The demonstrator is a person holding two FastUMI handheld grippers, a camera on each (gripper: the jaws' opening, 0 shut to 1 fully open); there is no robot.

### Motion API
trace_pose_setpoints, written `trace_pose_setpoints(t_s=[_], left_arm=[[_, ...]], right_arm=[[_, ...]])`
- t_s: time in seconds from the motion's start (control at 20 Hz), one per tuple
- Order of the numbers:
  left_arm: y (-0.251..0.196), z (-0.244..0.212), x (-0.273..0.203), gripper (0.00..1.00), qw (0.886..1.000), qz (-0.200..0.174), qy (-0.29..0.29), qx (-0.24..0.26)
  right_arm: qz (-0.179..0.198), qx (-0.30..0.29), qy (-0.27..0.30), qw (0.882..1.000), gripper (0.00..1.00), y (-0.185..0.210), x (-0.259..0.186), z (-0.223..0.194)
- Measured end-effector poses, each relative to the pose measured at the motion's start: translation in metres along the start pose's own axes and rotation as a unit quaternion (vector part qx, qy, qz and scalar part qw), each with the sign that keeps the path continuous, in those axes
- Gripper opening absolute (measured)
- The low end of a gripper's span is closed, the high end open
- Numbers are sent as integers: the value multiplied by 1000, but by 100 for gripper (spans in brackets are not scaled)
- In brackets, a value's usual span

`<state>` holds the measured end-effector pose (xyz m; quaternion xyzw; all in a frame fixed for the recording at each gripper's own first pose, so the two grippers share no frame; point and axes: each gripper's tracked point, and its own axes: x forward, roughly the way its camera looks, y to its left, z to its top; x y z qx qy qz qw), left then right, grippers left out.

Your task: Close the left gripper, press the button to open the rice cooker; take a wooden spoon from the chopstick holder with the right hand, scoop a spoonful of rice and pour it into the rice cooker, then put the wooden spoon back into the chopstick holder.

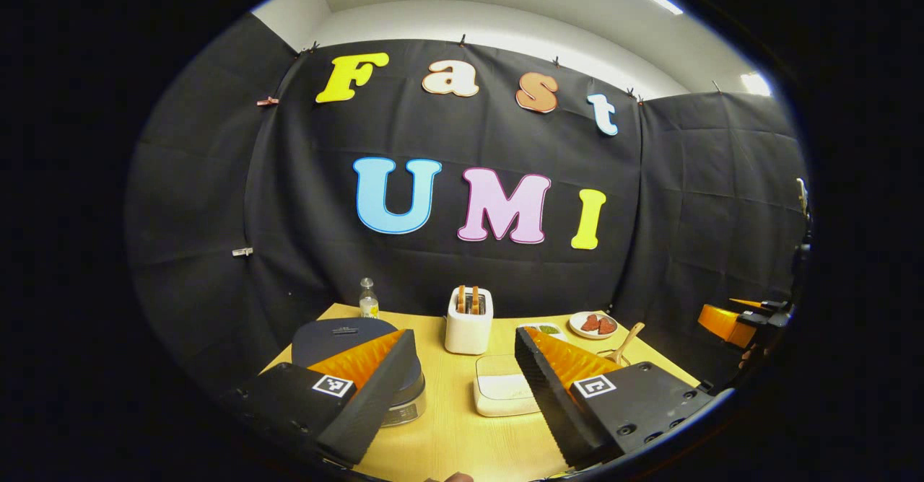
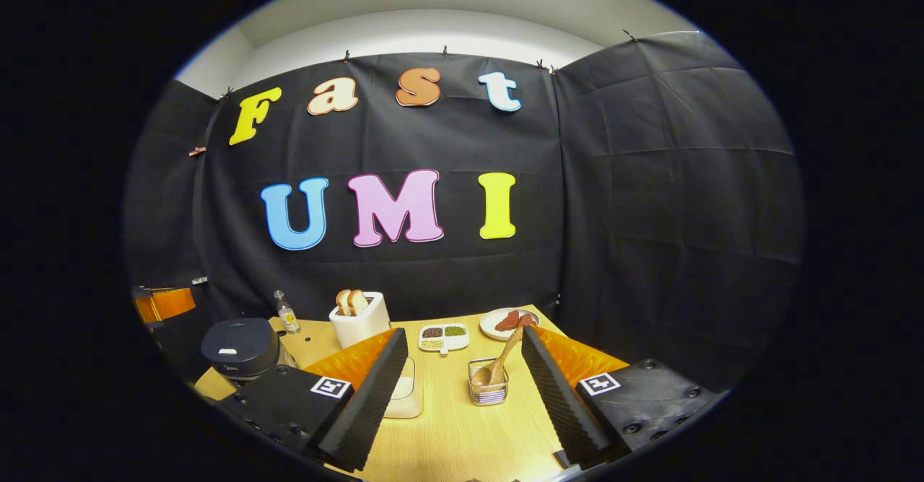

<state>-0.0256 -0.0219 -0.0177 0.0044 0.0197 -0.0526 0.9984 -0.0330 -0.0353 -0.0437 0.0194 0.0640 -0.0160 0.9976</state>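
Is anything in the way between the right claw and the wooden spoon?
No, nothing visible is. In the right gripper view the right claw is open, and the spoon stands in its holder straight ahead between the fingers, with only bare table before it. The seed dish and plate sit behind it.

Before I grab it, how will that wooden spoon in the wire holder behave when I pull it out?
The wooden spoon looks rigid, so it should not bend. It leans loosely in the chopstick holder, so it will likely slide out freely. The holder looks like light wire, so it may tip or drag if the spoon catches. The right gripper is open.
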Motion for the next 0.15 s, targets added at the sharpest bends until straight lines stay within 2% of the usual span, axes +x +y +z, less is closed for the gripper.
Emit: trace_pose_setpoints(t_s=[0.15], left_arm=[[1,-1,-2,95,1000,4,3,-8]], right_arm=[[-2,9,25,1000,99,0,3,-11]])
